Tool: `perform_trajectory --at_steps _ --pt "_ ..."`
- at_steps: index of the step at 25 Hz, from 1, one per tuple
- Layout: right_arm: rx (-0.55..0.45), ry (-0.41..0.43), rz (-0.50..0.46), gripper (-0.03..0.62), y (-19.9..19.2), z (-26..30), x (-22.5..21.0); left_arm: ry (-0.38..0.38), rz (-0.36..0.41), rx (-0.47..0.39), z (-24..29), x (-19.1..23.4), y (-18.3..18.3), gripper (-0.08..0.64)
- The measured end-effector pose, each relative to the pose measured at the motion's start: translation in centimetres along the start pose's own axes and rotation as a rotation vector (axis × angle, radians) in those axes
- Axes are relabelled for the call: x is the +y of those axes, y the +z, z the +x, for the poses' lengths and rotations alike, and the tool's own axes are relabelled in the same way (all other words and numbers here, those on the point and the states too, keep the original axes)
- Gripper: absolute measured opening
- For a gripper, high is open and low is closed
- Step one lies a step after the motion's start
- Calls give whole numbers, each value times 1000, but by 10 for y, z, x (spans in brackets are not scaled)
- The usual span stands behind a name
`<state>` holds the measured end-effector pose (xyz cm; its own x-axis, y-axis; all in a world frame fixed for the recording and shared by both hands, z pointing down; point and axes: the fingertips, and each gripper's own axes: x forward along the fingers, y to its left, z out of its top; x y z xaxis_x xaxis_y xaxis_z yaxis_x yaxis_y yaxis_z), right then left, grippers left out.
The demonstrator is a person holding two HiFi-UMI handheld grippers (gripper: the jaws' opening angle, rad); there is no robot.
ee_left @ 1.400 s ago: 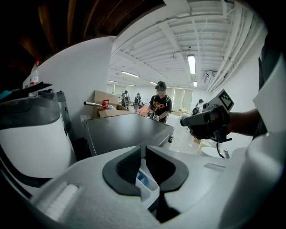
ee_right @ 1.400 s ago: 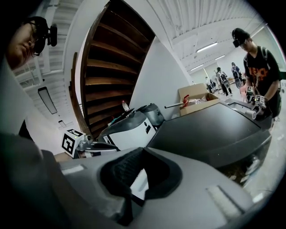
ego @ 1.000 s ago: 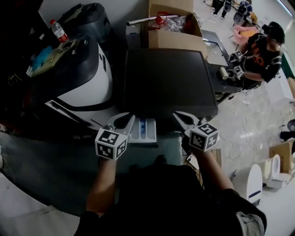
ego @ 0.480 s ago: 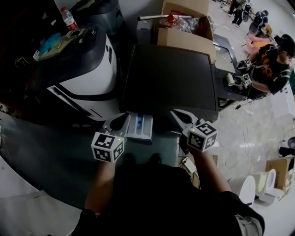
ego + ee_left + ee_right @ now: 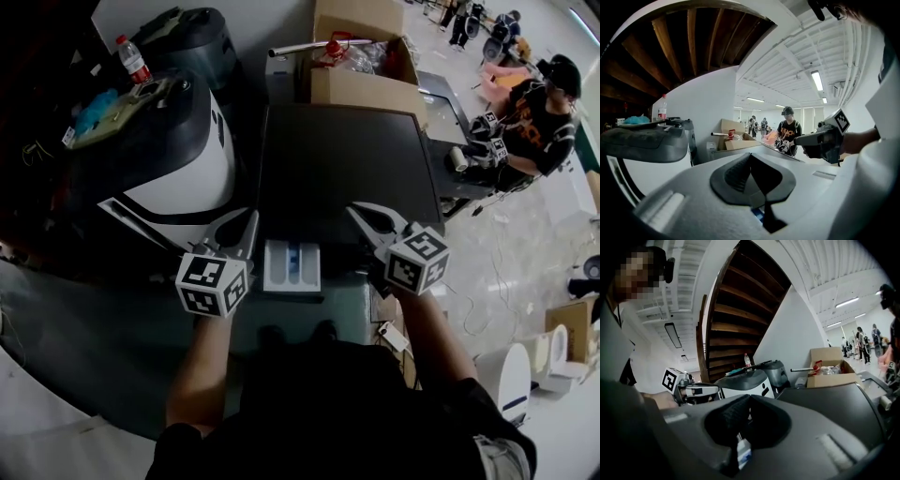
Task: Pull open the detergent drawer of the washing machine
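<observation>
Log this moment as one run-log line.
detergent drawer: pulled out of washing machine | left claw: shut, empty, left of drawer | right claw: shut, empty, right of drawer

The head view looks steeply down from above the person, close over the left gripper [image 5: 251, 223] and right gripper [image 5: 364, 214], which flank the detergent drawer [image 5: 292, 267] at the front edge of the washing machine [image 5: 347, 159]. Each gripper view sits just behind its own jaws and looks nearly level along them over the machine top, with the other gripper off to its side. All three views share the cardboard box [image 5: 361, 84] beyond the jaws.
</observation>
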<state>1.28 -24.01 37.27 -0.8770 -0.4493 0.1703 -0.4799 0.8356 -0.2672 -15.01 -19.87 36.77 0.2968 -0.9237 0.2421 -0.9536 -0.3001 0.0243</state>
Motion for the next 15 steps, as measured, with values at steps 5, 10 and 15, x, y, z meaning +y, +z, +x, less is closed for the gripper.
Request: perform_trajectory --at_steps 5,10,15 --pt "-15 -35 -19 3 14 11 11 -55 23 -24 6 15 14 11" --pt "-89 -66 -41 3 36 30 26 -37 10 -71 3 41 29 11" --pt "-157 -73 -63 3 46 47 50 -20 -81 -139 -13 62 42 11"
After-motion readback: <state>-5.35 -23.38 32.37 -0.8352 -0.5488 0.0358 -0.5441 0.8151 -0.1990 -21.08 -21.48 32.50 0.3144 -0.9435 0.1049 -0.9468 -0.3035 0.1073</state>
